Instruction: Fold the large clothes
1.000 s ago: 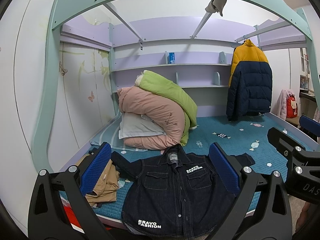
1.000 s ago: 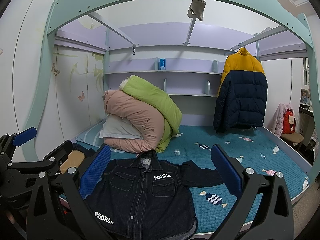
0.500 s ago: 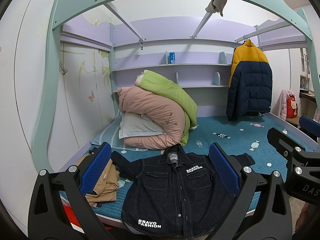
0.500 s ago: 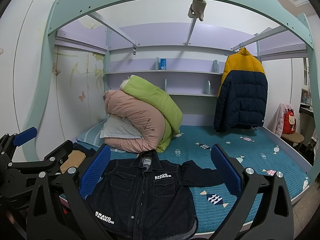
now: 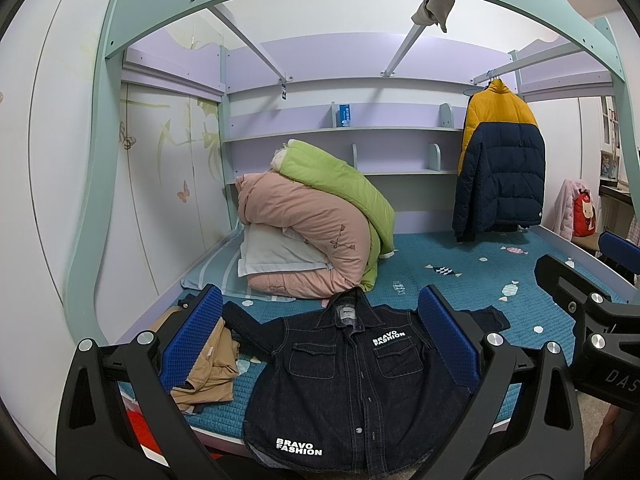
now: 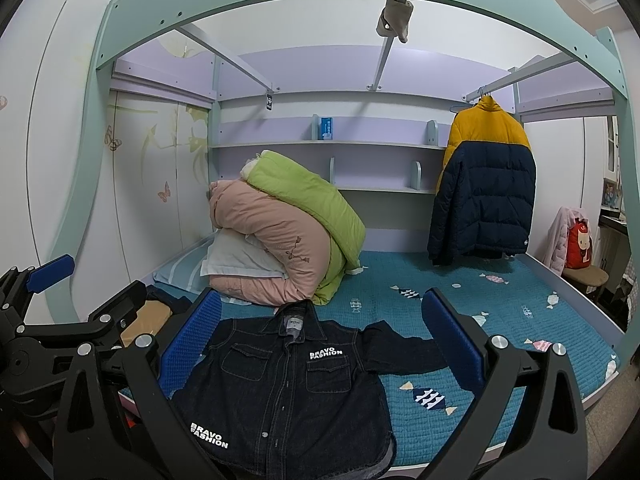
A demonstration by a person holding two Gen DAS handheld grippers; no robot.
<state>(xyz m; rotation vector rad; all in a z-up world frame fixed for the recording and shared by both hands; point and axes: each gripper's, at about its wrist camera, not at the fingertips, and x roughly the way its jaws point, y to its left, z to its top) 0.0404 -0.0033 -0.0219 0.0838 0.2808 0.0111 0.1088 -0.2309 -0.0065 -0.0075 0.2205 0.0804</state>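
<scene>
Two grippers' jaws wide, denim jacket (image 5: 352, 376) flat

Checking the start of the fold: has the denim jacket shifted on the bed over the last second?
No. The denim jacket keeps its place beside the pink quilt in both views.

One dark denim shirt (image 5: 352, 376) lies at six o'clock, with one tan garment (image 5: 208, 368) at eight. Two rolled quilts sit near centre, one pink (image 5: 304, 232) and one green (image 5: 340, 184), over one white pillow (image 5: 276, 256). One puffer jacket (image 5: 500, 168) hangs at two o'clock. Two grippers show: left (image 5: 320, 340), right (image 6: 322, 340).
</scene>
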